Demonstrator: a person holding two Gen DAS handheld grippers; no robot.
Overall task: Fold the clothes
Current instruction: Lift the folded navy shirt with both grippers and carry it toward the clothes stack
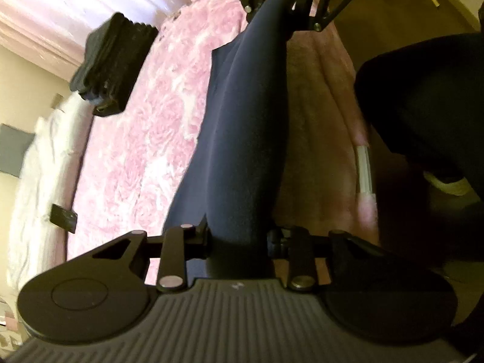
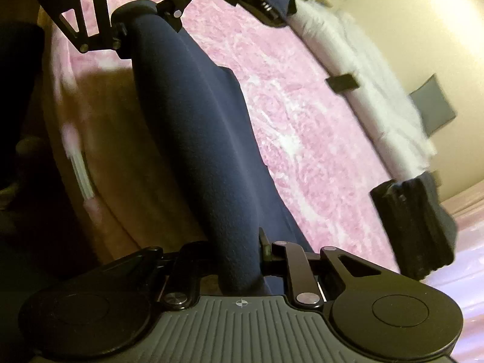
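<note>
Left claw (image 1: 239,239) and right claw (image 1: 284,3) clamp navy garment (image 1: 242,127).

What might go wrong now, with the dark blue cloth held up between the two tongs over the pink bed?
1. The dark blue garment is stretched between the left tongs and the right tongs; if either grip slips, that end may drop.
2. Part of it hangs past the pink bedspread edge, so it might slide toward the floor.

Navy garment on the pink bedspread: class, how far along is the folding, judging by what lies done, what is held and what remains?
Done: a dark folded stack sits on the pink bedspread. In hand: the navy garment stretches between the left gripper and right gripper, each clamped on one end. Left: laying it down, folding it, and stacking it.
</note>
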